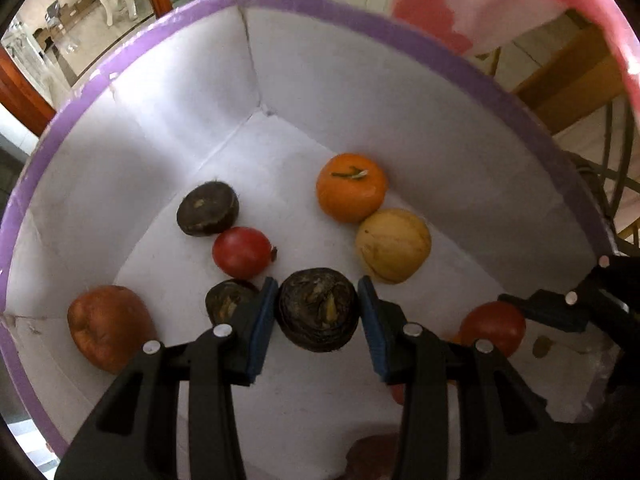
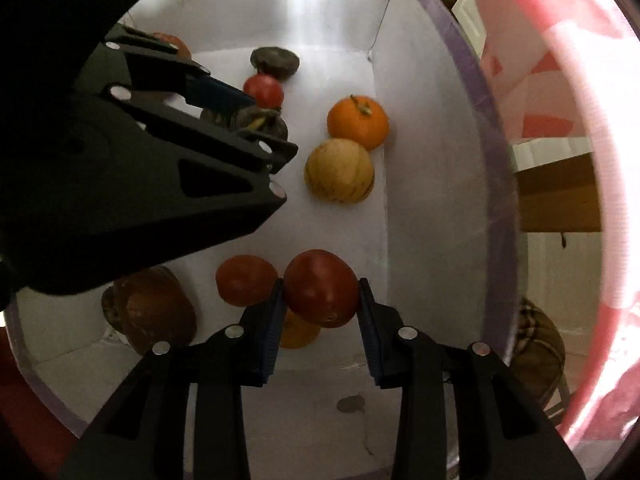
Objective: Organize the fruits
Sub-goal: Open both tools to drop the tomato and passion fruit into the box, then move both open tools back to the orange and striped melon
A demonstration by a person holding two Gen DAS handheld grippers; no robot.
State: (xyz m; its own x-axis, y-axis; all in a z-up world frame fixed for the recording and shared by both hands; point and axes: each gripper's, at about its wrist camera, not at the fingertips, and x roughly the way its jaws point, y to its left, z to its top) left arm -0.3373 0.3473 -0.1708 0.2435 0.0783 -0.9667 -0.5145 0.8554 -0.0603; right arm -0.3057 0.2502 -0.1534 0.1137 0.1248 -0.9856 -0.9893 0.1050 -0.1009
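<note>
Inside a white, purple-rimmed box (image 1: pixel 420 52), the left gripper (image 1: pixel 318 312) clamps a dark, wrinkled fruit (image 1: pixel 318 314), while the right gripper (image 2: pixel 321 300) pinches a red fruit (image 2: pixel 320 288). Beyond both grippers lie a yellow fruit (image 1: pixel 394 245) and an orange (image 1: pixel 351 187).

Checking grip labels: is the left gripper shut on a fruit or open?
Shut on it. The left gripper has both blue pads pressed against the dark fruit inside the white box.

Dark wrinkled fruit (image 1: pixel 318 314) lower centre, orange (image 1: pixel 351 187) touching yellow fruit (image 1: pixel 393 245) centre right; red fruit (image 2: pixel 321 288) lower centre.
</note>
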